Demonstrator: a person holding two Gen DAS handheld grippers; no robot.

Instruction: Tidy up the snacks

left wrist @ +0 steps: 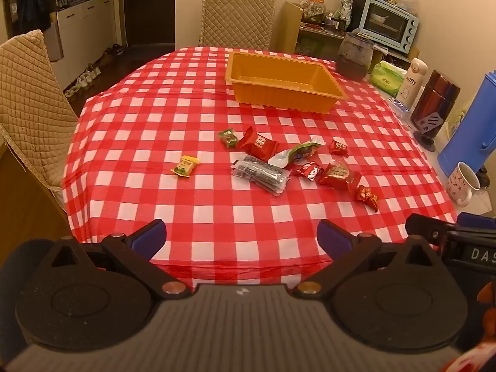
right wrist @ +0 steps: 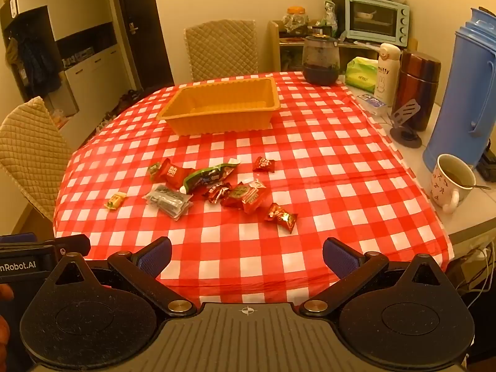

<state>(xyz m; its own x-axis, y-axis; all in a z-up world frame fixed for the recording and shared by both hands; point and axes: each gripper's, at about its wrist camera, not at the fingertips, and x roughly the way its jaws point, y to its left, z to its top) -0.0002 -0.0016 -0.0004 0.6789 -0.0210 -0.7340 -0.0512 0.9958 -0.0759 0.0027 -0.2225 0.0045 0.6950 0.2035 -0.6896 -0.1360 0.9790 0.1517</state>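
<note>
Left wrist view: I see my left gripper (left wrist: 241,237) at the bottom of the frame with its jaws spread wide apart and nothing between them, poised over the near edge of the red-and-white checked tablecloth (left wrist: 198,117). At the lower right edge of the frame, part of my right gripper (left wrist: 449,235) shows beside it.

Right wrist view: my right gripper (right wrist: 247,255) fills the bottom of the frame, its jaws likewise fully apart and empty.

The snacks lie loose in a cluster at the centre of the frame, well apart from both grippers: a red square packet (left wrist: 259,144), a small green packet (left wrist: 228,138) just left of it, a long green-and-white wrapper (left wrist: 297,153), a clear packet with dark contents (left wrist: 260,175), a larger red packet (left wrist: 339,175), and a small red candy (left wrist: 367,197) at the cluster's lower right. A yellow candy (left wrist: 185,166) lies alone to the left of the group.

An orange tray (left wrist: 285,96) stands in the upper centre of the frame, beyond the cluster, with no snack inside it. A white mug (right wrist: 449,183) with a spoon sits at the right, off the cloth, before a blue flask (right wrist: 462,93).
</note>
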